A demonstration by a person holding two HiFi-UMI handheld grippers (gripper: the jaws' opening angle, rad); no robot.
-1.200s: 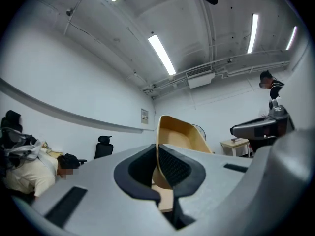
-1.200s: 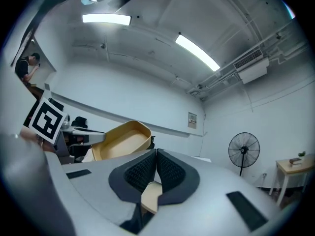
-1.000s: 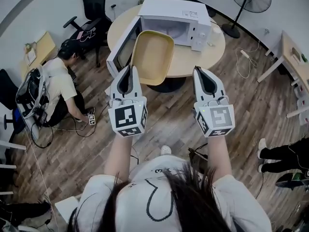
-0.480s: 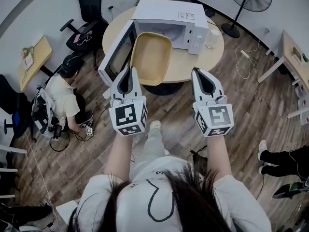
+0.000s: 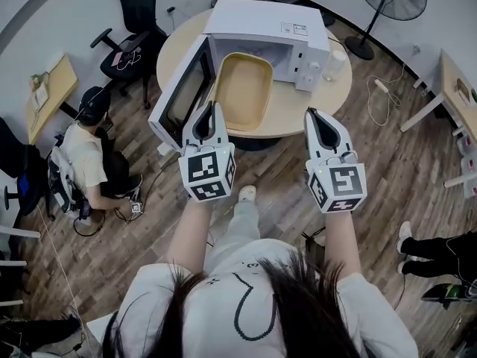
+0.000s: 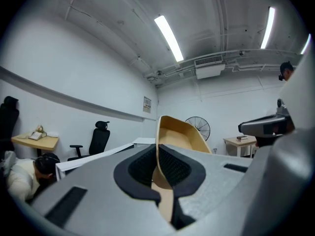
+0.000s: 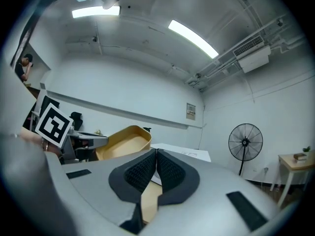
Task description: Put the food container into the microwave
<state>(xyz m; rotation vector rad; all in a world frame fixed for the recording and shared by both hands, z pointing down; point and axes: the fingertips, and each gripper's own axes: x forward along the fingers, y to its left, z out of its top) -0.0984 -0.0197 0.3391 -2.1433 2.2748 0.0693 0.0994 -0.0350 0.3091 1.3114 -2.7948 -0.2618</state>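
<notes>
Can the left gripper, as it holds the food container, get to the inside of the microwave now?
Probably yes. The door of the microwave stands wide open, and nothing shows between the food container in the left gripper and the cavity.

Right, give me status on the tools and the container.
Left tool shut on food container rim; right tool shut, empty. Container at open microwave mouth, not yet inside. Door swung wide, nothing blocking.
</notes>
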